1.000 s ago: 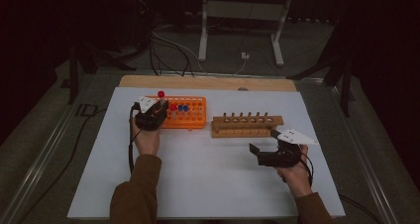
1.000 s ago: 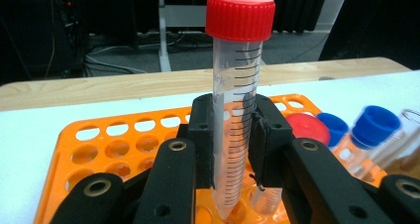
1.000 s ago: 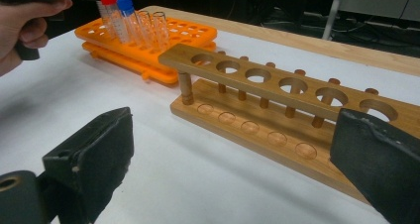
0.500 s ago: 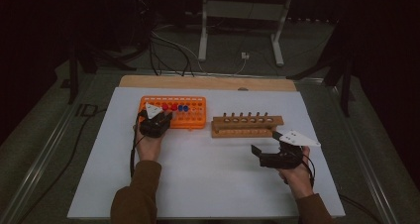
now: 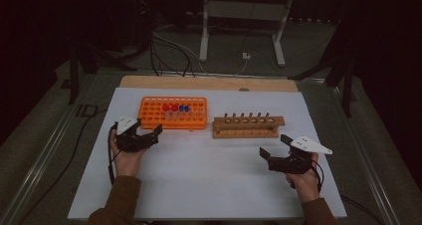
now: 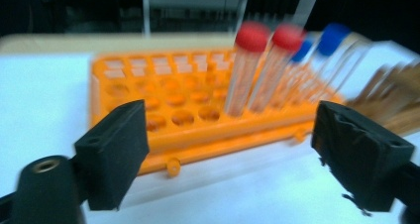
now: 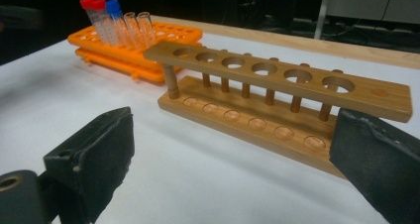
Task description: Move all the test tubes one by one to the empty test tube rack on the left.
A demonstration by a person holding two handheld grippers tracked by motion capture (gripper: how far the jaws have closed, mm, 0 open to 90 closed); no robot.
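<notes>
No legible txt, labels, brands or nos. on any item here.

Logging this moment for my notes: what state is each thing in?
left gripper: open, empty, jaws just opened
right gripper: open, empty
orange rack: flat, holds tubes
red-capped tubes: upright, capped
wooden rack: upright, holes empty
</notes>
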